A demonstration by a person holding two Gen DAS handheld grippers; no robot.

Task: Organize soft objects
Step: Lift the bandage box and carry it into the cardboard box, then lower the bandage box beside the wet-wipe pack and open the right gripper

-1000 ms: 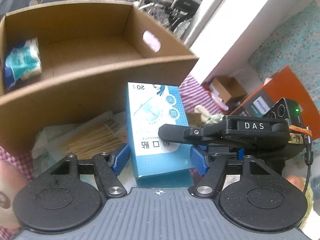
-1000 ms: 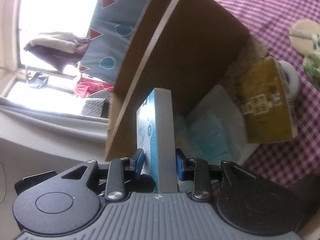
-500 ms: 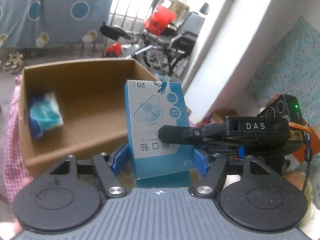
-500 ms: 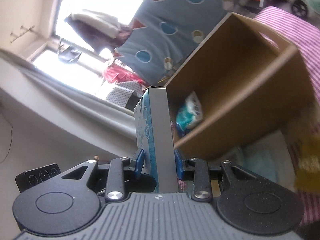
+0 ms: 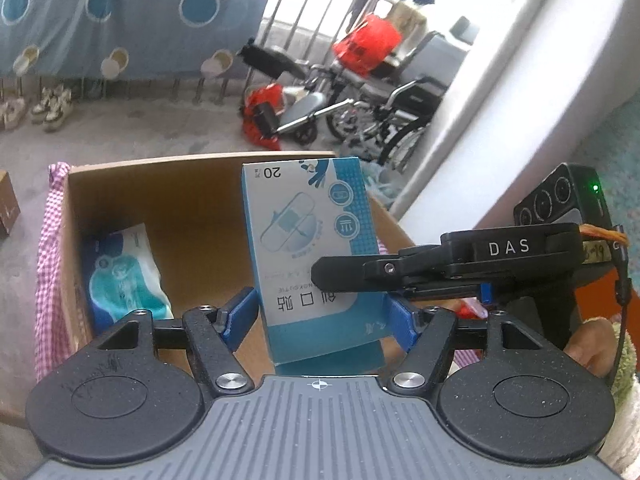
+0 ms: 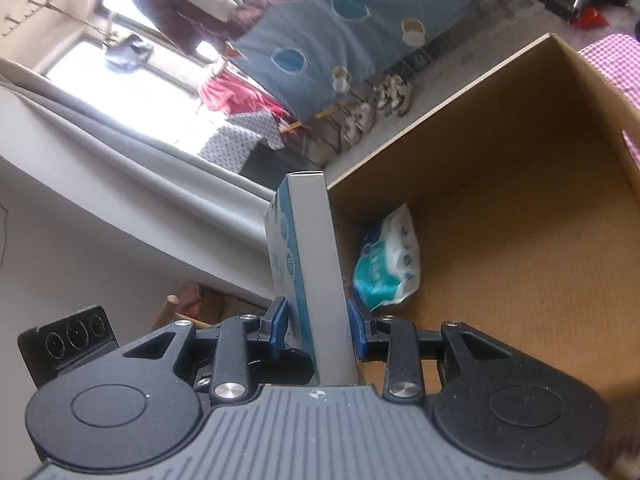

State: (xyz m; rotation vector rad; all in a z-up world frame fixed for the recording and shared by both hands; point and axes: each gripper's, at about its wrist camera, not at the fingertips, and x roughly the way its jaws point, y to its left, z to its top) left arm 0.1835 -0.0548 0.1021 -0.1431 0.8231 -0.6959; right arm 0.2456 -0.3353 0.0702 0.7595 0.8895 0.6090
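A blue and white plaster box [image 5: 308, 240] stands upright between both grippers, above the near rim of an open brown carton [image 5: 192, 208]. My right gripper [image 6: 316, 320] is shut on the plaster box [image 6: 312, 248] across its narrow sides. In the left wrist view, a black finger of the right gripper [image 5: 360, 272] crosses the box's front. My left gripper [image 5: 324, 308] straddles the box's wide face. Its jaws are opening, and the blue pads [image 5: 240, 312] sit just off the box's edges. A teal and white tissue pack [image 5: 124, 276] lies in the carton's left corner.
The carton [image 6: 520, 200] sits on a pink checked cloth [image 5: 48, 248]. Its floor to the right of the tissue pack [image 6: 388, 268] is bare. A hand [image 5: 592, 344] holds the right gripper's handle. On the floor beyond are a wheelchair [image 5: 384, 112] and shoes [image 5: 48, 108].
Both grippers have risen with the plaster box, from in front of the carton's near wall to above its rim. The right gripper has also rolled, and both views now look into the carton.
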